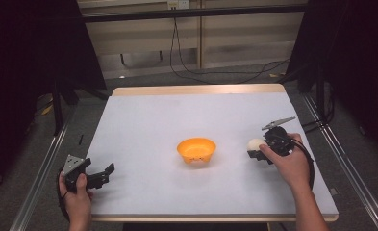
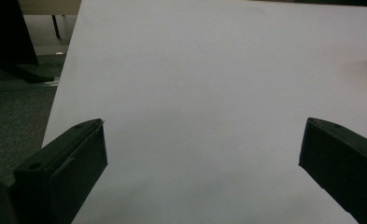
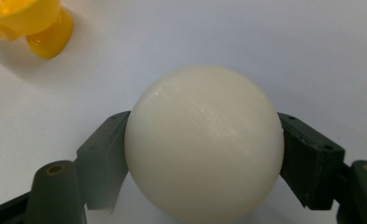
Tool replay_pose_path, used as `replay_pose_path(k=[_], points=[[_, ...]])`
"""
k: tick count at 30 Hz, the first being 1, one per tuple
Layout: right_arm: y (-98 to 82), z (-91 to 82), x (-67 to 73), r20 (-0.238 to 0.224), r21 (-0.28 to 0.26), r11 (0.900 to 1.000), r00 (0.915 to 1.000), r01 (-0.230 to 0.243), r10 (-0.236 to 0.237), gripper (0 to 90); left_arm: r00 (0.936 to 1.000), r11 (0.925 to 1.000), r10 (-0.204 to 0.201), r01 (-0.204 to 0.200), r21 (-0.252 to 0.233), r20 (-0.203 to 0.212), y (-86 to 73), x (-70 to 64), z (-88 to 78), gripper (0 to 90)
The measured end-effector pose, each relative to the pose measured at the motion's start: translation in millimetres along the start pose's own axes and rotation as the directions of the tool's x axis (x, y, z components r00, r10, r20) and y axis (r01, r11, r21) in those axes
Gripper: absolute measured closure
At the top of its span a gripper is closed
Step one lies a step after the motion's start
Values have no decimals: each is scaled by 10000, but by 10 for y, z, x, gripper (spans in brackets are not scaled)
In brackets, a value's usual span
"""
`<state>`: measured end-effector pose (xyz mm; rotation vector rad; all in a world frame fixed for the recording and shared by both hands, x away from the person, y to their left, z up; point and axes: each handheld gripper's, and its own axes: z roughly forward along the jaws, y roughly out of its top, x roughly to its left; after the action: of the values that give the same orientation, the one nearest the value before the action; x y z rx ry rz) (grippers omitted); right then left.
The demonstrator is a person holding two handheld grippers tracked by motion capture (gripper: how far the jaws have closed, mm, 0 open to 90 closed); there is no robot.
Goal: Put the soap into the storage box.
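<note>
Beside the orange bowl [image 1: 196, 149], the right gripper [image 1: 258, 150] is squeezing a smooth white ball [image 3: 203, 142] that could be slipping out and rolling away.

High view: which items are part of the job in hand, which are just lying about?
In the job:
- white ball, clamped in the right tool
- orange bowl, mid-table, likely where the ball goes

Just about:
- left tool, open, holding nothing, at the near left edge of the table
- black cables on the floor beyond the table
</note>
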<state>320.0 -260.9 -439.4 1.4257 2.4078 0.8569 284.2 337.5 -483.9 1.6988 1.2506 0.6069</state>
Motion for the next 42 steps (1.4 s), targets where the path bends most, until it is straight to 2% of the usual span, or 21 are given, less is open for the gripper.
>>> replay_pose_path(k=[4,18,31,42], points=[[51,10,31,-193,-75,9999,9998,89,-90,246,10000,10000,-13,13,-11,-9,0,1,-1,8],[244,-2,145,-352,-163,9989,9984,446,-452,246,10000,10000,-18,18,-1,-4,0,1,0,8],[346,6,224,-526,-132,9976,9963,680,-686,245,10000,10000,-91,91,14,23,0,-2,3,8],[492,36,349,-739,-128,9957,9929,922,-929,246,10000,10000,-69,69,30,21,1,2,5,8]])
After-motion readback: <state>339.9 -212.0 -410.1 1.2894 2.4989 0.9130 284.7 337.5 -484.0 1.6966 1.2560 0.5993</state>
